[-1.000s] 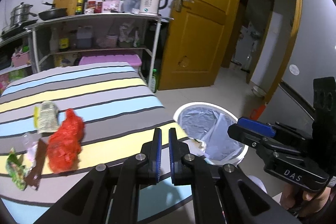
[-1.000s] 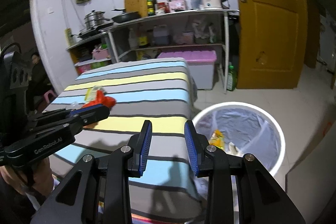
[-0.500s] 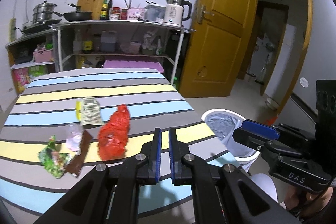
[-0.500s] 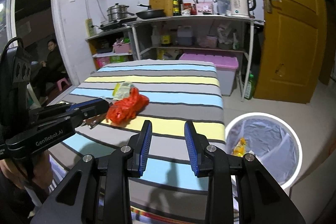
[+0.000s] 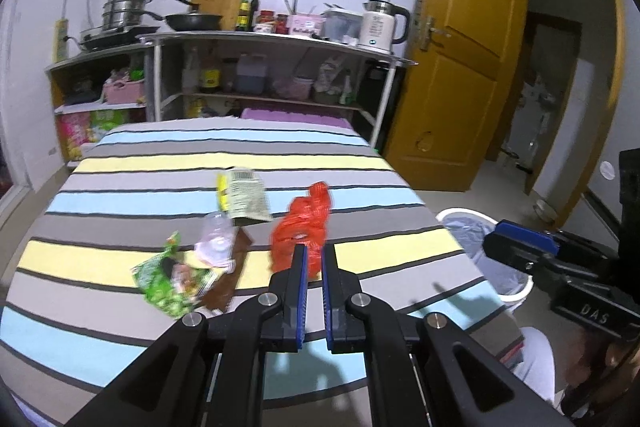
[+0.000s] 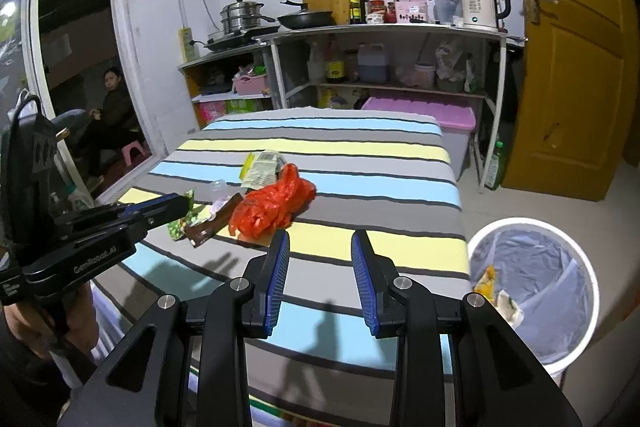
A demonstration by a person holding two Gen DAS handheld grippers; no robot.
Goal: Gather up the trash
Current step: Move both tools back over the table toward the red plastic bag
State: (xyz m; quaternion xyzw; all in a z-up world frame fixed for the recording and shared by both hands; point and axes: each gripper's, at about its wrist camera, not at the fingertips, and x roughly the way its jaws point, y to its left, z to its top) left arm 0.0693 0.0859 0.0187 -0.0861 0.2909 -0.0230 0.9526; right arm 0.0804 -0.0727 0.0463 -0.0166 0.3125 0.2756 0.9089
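Trash lies on a striped table (image 5: 120, 163) (image 6: 400, 163): a red plastic bag (image 5: 304, 227) (image 6: 272, 205), a yellow-white packet (image 5: 242, 195) (image 6: 260, 167), a green wrapper (image 5: 168, 277) (image 6: 180, 223), a brown wrapper (image 5: 224, 283) (image 6: 210, 225) and a clear plastic cup (image 5: 216, 239) (image 6: 219, 189). My left gripper (image 5: 313, 259) is nearly shut and empty, just before the red bag; it shows in the right wrist view (image 6: 172, 205). My right gripper (image 6: 320, 247) is open and empty above the table's near edge; it shows in the left wrist view (image 5: 520, 239). A white bin (image 6: 576, 255) (image 5: 516, 287) holds some trash.
The bin stands on the floor right of the table. Behind the table are shelves (image 6: 380, 31) with pots, bottles and a kettle (image 6: 480, 5). A yellow door (image 6: 572, 47) is at the right. A person (image 6: 108, 107) sits at the far left.
Both grippers have swung left from the bin toward the table. The trash pile has come nearer to the middle of both views. The jaws have not changed.
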